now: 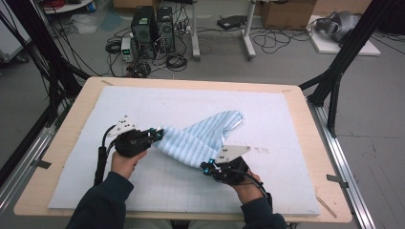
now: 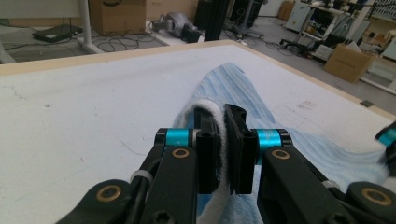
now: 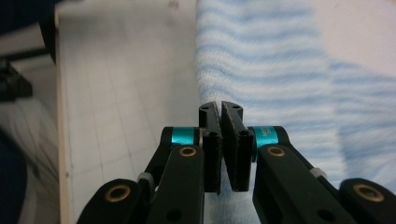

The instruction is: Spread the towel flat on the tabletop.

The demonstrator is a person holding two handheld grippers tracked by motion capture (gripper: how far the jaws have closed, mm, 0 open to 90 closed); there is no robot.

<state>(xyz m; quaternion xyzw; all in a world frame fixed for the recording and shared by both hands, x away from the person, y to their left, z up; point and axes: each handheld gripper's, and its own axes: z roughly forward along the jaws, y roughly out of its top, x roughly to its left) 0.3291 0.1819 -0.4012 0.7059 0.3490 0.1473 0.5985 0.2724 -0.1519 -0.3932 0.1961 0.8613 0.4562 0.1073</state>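
A light blue and white striped towel lies bunched on the white mat, stretched between both hands. My left gripper is shut on its left corner; in the left gripper view the white hem is pinched between the black jaws of that gripper, with the towel running away behind. My right gripper is shut on the towel's near edge; in the right gripper view the jaws of this gripper meet on the striped towel. The far end of the towel rests near the mat's middle.
The mat covers a wooden table with black frame posts at both sides. Computer towers, cables and boxes stand on the floor beyond the far edge. The right gripper appears at the edge of the left gripper view.
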